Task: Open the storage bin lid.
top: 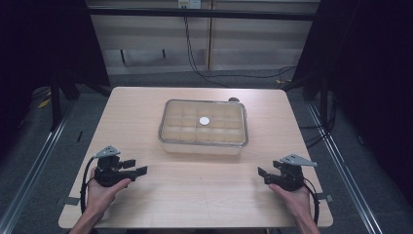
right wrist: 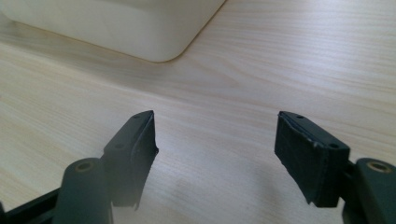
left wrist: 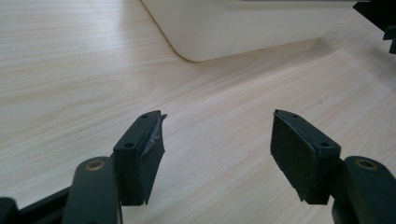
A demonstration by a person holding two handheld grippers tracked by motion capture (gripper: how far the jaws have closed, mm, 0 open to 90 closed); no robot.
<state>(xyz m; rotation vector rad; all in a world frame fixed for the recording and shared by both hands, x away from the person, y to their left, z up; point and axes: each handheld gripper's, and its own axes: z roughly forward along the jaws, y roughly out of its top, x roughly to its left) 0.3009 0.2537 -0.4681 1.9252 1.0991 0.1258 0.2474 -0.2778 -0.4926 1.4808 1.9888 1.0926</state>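
A clear plastic box with a lid and a grid of compartments stands at the middle of the wooden table. A small white round object lies at its centre. My left gripper rests low at the front left, open, nothing between its jaws, pointing toward the middle. My right gripper sits at the front right, open and empty too. The left gripper view has the left gripper with the box's rounded corner ahead. In the right gripper view the right gripper faces another corner of the box.
The other gripper's black tip shows at the top right of the left gripper view. Bare wood lies between both grippers and the box. Dark floor, metal rails and cables surround the table.
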